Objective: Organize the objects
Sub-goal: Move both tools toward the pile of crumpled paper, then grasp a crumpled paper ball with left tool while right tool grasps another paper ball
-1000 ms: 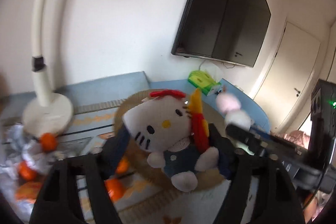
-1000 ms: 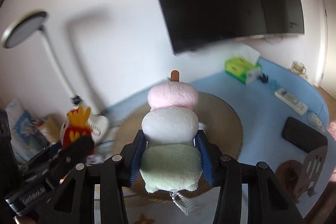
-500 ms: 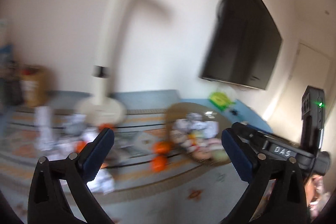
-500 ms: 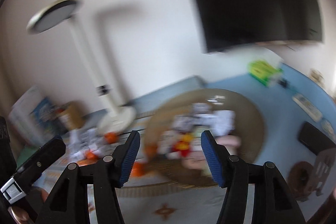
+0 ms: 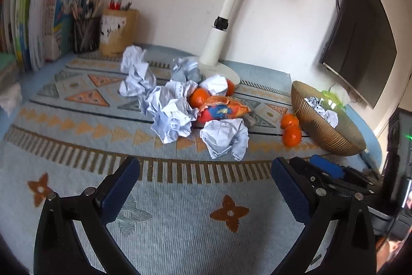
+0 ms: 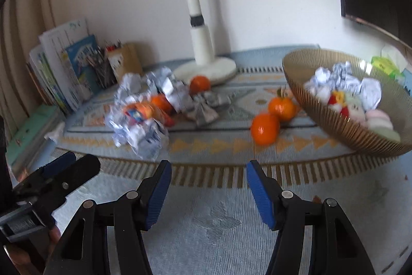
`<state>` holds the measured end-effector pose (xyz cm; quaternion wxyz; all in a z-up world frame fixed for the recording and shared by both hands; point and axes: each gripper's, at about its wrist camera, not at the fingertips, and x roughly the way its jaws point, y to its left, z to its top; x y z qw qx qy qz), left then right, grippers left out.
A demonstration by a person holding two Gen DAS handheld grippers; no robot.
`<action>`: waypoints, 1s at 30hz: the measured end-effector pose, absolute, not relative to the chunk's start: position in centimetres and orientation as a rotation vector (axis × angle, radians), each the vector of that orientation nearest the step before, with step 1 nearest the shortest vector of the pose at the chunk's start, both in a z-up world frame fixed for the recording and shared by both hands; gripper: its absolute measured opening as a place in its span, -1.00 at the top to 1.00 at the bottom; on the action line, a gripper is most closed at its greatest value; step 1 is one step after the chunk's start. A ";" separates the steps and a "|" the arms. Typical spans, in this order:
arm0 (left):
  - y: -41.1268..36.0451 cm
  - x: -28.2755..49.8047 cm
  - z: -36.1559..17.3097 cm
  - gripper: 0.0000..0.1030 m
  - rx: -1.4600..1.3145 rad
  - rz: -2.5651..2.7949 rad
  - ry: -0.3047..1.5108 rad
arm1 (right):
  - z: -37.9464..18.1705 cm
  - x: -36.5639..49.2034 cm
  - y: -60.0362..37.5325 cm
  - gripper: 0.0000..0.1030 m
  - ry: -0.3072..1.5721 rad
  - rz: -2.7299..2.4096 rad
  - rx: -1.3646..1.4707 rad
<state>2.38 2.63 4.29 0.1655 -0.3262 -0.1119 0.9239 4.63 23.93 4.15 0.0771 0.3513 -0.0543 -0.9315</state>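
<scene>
My left gripper [image 5: 204, 166] hangs wide open over the patterned mat, nothing between its fingers. Ahead of it lie several crumpled paper balls [image 5: 224, 138], an orange snack packet [image 5: 224, 110] and loose tangerines [image 5: 291, 135]. A ribbed gold bowl [image 5: 327, 135] stands at the right. My right gripper [image 6: 208, 166] is also open and empty, low over the mat. In its view the bowl [image 6: 347, 130] holds paper balls and plush toys [image 6: 378, 123], with two tangerines [image 6: 265, 128] beside it. The left gripper's finger [image 6: 64, 166] shows at the lower left.
A white desk lamp [image 5: 219, 38] stands behind the paper pile. Books [image 5: 43, 17], a pencil cup [image 5: 86, 32] and a wooden holder [image 5: 116, 30] line the back left wall. A dark screen [image 5: 360, 38] hangs at the right. A green tissue box [image 6: 386, 65] sits behind the bowl.
Both grippers let go of the plush toys they held over the bowl, opened, and swung left and down toward the mat. The toys now lie in the bowl.
</scene>
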 end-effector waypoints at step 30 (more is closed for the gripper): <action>-2.9 -4.8 6.8 -0.95 -1.117 2.499 -0.520 | 6.7 -0.8 19.9 -0.25 -0.284 -2.466 1.181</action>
